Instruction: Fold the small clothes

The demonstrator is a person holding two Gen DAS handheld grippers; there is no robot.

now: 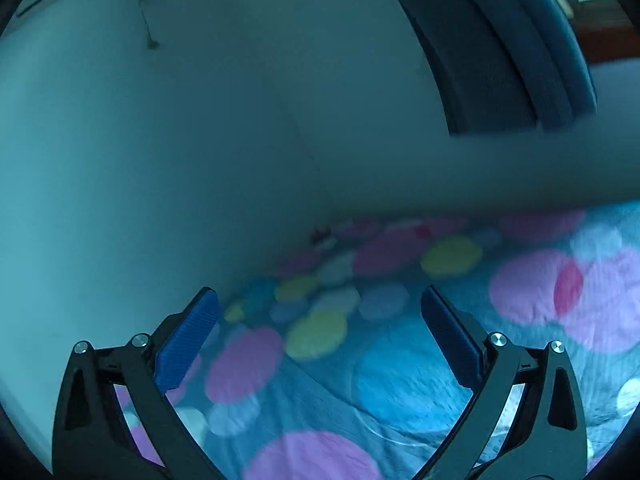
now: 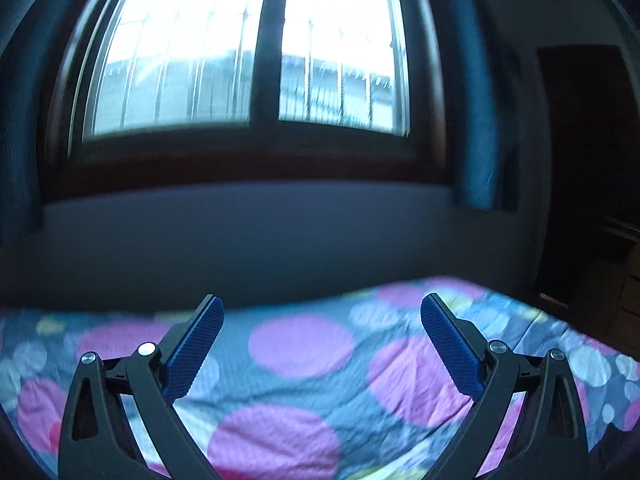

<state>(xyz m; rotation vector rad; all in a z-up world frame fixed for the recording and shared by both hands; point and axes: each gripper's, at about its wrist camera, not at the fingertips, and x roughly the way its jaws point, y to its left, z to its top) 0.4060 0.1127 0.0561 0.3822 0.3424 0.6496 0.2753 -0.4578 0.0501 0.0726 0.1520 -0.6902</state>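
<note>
Both grippers are hovering over the bed with nothing in them. The left gripper [image 1: 320, 300] is sitting with its blue pads [image 1: 188, 340] spread wide, pointing across the polka-dot bedspread [image 1: 400, 380] toward the corner of the pale wall [image 1: 160, 160]. The right gripper [image 2: 322, 308] is also gaping wide, aiming level over the bedspread at the window [image 2: 248, 48]. No small clothes are showing in either view, so I can't tell where they are.

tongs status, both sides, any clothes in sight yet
Left tongs open, empty, over the dotted bedspread. Right tongs open, empty, facing the window. No small clothes in either view. Nothing in the way.
</note>
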